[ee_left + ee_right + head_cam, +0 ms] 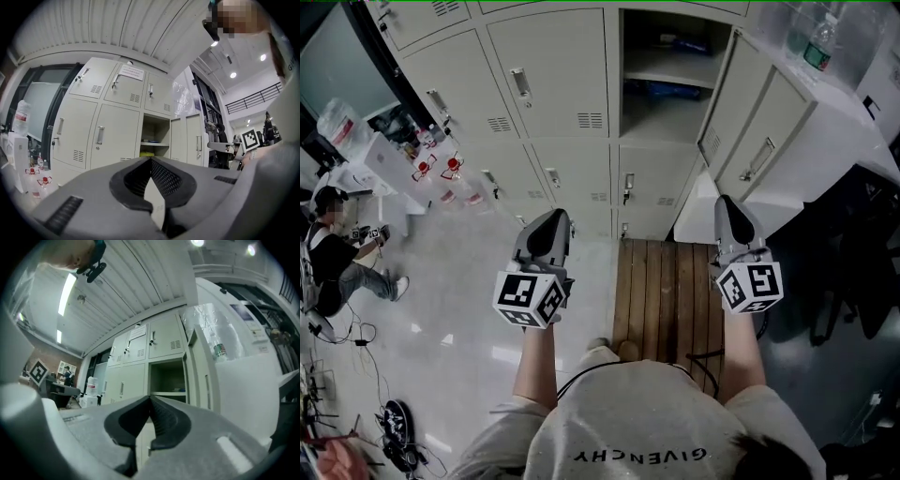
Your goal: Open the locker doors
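The locker bank (553, 84) fills the top of my head view, cream metal doors in rows, most of them flush and closed with their handles showing. One compartment (670, 112) in the right-hand column stands open, its door (733, 98) swung out to the right. Inside it I see a shelf (667, 75) with something blue (661, 91) lying just under it; I cannot tell what that is. My left claw (555, 220) is level and faces the closed doors left of that opening. In the left gripper view its two dark ribbed pads meet at the tips with nothing between them, so it is closed and empty. My right claw (728, 204) is level below the opened door. The right gripper view shows its pads pressed together too, empty, with the open compartment straight beyond the tips. Neither claw touches a locker; both are held apart from the bank. The right one hangs above a panel of wooden slats (661, 291) lying on the floor (459, 309) at the lockers' foot, the left one above bare floor beside it. Far off to the left a person (337, 262) sits on the floor, near some bottles with red labels (441, 171).
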{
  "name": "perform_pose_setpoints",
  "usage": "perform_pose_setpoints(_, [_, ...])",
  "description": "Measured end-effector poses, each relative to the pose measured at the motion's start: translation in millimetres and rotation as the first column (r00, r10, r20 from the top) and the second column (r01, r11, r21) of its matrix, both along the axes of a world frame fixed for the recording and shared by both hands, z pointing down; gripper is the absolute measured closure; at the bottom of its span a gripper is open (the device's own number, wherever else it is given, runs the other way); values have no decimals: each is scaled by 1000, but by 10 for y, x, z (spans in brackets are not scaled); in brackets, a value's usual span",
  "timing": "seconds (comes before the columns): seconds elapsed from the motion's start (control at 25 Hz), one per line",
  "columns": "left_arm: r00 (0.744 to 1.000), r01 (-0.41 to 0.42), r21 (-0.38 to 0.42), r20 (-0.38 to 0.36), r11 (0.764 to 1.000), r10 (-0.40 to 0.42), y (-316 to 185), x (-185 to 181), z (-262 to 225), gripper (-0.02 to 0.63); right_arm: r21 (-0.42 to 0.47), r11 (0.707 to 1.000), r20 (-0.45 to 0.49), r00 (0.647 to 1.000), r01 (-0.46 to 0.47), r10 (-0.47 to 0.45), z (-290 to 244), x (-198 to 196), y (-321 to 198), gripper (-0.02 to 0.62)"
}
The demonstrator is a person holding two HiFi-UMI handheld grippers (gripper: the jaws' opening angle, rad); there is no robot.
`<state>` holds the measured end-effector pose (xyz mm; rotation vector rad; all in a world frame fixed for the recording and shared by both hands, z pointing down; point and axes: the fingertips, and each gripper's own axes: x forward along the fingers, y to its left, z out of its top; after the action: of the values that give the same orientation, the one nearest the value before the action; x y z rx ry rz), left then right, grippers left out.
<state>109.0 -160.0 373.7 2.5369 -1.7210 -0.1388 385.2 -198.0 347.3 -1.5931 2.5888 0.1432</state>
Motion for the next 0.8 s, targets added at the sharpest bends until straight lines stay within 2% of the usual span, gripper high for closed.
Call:
perform_pose_setpoints(0.4, [1000,5,-13,-1,1000,-5,139,124,258,607,-67,976,22,978,208,-207,351,-695,398,592])
perform_pose_setpoints(0.6, [1000,9,-9,-1,1000,-9,184,114,305,607,-105,962,23,968,251,-249,517,-815,506,592])
perform_pose_setpoints(0.8, [1000,18,-8,2,1000,-18,207,92,322,607,-106,962,17,968,250,-250,520,-796,509,592])
